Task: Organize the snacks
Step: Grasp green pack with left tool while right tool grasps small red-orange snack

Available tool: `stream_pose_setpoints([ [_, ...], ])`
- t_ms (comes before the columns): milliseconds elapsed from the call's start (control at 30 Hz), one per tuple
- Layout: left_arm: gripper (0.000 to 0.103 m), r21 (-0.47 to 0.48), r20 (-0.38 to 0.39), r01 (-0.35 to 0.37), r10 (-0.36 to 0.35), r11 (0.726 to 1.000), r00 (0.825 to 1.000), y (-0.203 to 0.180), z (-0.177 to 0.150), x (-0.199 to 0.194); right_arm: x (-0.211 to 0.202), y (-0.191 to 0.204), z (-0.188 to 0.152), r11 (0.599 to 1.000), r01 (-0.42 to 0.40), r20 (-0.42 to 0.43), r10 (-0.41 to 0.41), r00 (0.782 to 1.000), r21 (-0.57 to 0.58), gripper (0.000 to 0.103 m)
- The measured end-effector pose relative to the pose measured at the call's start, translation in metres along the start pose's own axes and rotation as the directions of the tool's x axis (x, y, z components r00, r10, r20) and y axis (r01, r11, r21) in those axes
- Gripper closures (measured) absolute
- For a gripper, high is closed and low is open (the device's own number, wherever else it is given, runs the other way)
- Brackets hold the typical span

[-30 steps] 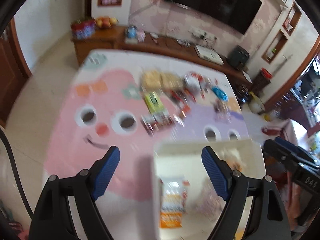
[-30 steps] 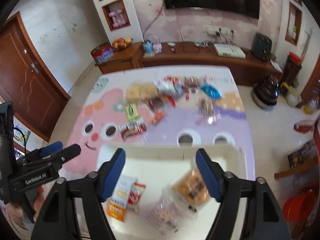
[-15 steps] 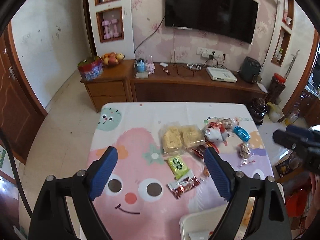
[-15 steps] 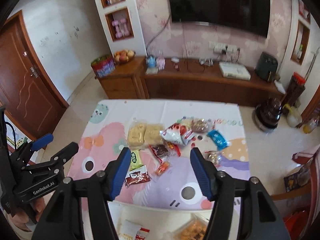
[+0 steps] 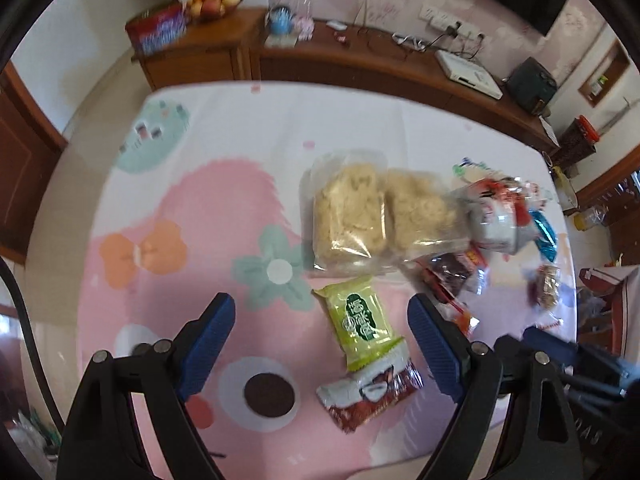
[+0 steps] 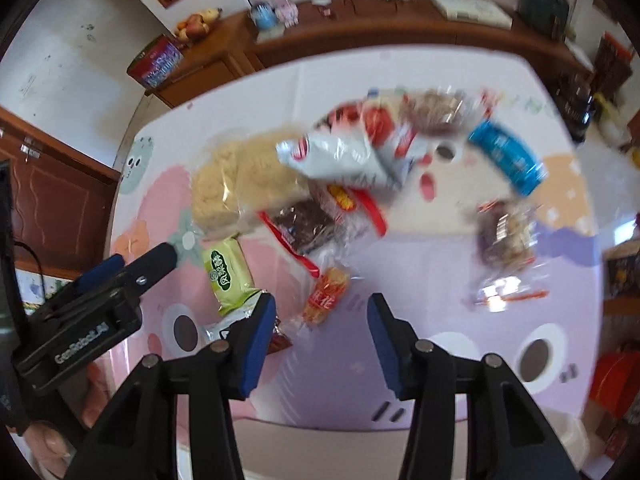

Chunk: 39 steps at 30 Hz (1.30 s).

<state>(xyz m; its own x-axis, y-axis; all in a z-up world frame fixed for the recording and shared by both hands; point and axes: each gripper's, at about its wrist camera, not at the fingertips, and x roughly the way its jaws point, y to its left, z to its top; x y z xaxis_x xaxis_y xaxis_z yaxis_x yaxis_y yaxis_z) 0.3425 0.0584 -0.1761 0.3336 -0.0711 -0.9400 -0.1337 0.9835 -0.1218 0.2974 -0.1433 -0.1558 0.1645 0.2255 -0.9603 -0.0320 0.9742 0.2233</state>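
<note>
Snacks (image 5: 362, 322) now fill both views; right gripper's (image 6: 322, 316) jaws narrowed.

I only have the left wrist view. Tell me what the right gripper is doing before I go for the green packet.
Observer: The right gripper is empty, jaws apart, though they have just been closing.
Operator: Say what it is aimed at.
Observer: A small orange packet lies on the table just past its fingertips, not gripped.
Operator: Report where the bin is.
Observer: The white bin shows its rim at the bottom of the right wrist view, at the table's near edge.
</note>
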Motion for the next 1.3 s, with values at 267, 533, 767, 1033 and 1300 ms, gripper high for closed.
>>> stream_pose_setpoints([
  [267,0.016,-0.066,-0.054,-0.008,0.004,0.998,0.999,0.001,0.006,0.044,0.046,0.007,0.001,1.0,0.017,-0.09,-0.015,0.996,0.023,0.068],
  [533,0.016,-0.035,-0.087,-0.007,0.004,0.999,0.996,-0.016,0.003,0.061,0.061,0.013,0.0,0.996,0.086,-0.113,-0.09,0.99,-0.039,0.08],
  [767,0.027,0.023,-0.125,-0.045,0.047,0.999,0.991,-0.033,-0.008,0.066,0.056,-0.006,-0.001,0.999,0.05,-0.132,-0.05,0.99,-0.009,0.081],
  [1033,0.067,0.126,-0.13,-0.07,0.087,0.99,0.988,-0.052,-0.019,0.066,0.047,-0.022,-0.008,1.0,-0.006,-0.128,0.009,0.992,0.028,0.081],
  [1300,0.068,0.125,-0.001,-0.075,0.076,0.989,0.997,-0.054,-0.025,0.006,0.001,-0.028,-0.019,0.997,-0.075,-0.019,0.076,0.997,0.027,0.082],
])
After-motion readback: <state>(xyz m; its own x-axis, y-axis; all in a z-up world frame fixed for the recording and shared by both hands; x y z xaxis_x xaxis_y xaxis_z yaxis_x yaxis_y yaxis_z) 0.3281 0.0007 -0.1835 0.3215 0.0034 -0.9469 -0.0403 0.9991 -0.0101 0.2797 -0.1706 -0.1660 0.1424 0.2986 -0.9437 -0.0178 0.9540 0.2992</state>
